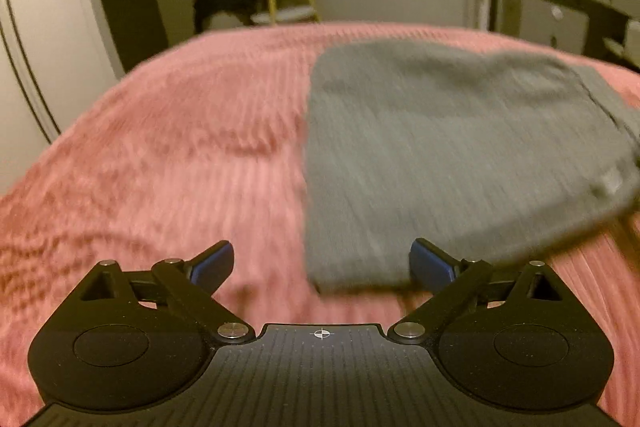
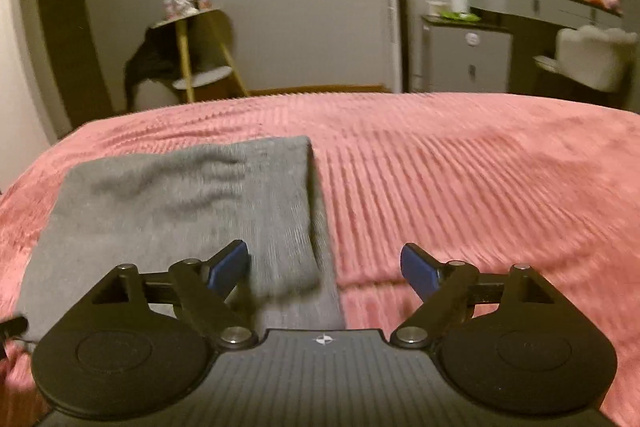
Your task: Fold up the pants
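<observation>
Folded grey pants flat on bedspread, long axis front-to-back.

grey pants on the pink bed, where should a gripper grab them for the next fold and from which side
Probably the near corner of the folded grey knit pants, where the layered edge lies by the open left gripper. Come in low from the near side over the pink ribbed bedspread, pinching all layers. The open right gripper could take the stepped side edge.
</observation>
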Tool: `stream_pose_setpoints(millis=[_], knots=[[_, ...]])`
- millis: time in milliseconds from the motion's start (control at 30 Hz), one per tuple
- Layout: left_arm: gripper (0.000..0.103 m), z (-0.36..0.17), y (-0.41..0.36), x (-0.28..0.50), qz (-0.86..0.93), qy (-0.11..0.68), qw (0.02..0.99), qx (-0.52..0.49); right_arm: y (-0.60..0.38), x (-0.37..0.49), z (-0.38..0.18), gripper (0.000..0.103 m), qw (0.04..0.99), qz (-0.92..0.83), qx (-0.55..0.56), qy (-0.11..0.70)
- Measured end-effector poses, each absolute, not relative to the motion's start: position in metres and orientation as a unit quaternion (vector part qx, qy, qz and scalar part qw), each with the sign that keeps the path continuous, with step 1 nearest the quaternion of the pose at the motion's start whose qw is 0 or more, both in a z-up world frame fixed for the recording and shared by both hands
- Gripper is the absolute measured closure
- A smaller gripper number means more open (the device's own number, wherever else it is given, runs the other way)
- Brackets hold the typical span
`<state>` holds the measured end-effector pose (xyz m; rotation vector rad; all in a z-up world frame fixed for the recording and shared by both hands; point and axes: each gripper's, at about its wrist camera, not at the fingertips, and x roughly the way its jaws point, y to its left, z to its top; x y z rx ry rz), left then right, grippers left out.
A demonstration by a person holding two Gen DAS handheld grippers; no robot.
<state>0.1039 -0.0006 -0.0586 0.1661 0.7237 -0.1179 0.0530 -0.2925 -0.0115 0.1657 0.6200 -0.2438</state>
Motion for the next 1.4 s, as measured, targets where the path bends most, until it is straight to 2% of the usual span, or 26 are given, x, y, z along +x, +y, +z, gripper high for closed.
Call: stream_pose_setpoints(millis=[33, 100, 233, 367, 533, 833, 1167, 1400], knots=[[0.005, -0.06, -0.003, 0.096, -0.059, 0.362, 0.927, 0.083, -0.286, 0.045, -0.011, 0.016, 0.938, -0.114, 0.078, 0.318], [0.004, -0.06, -0.006, 0.078, -0.064, 0.365, 0.925, 0.082, -0.273, 0.023, -0.013, 0.004, 0.933, -0.084, 0.091, 0.338], [0.003, -0.057, -0.01, 0.043, -0.066, 0.356, 0.93, 0.068, -0.248, -0.015, -0.016, 0.004, 0.927, -0.052, 0.106, 0.355], [0.002, -0.044, -0.009, 0.016, -0.059, 0.344, 0.936, 0.05, -0.231, -0.032, -0.002, 0.004, 0.926, -0.081, 0.072, 0.361], [0.001, -0.024, -0.009, -0.005, -0.035, 0.315, 0.947, 0.045, -0.214, -0.055, 0.006, 0.004, 0.945, -0.067, 0.051, 0.317], [0.0, -0.033, -0.009, -0.011, -0.057, 0.317, 0.946, 0.028, -0.189, -0.061, 0.004, 0.004, 0.952, -0.089, -0.012, 0.292], [0.0, -0.042, 0.001, -0.007, -0.062, 0.336, 0.94, -0.007, -0.189, -0.057, 0.0, 0.004, 0.951, -0.092, -0.013, 0.296], [0.0, -0.045, -0.007, -0.009, -0.064, 0.34, 0.938, 0.015, -0.185, -0.056, -0.001, 0.004, 0.95, -0.086, -0.027, 0.299]])
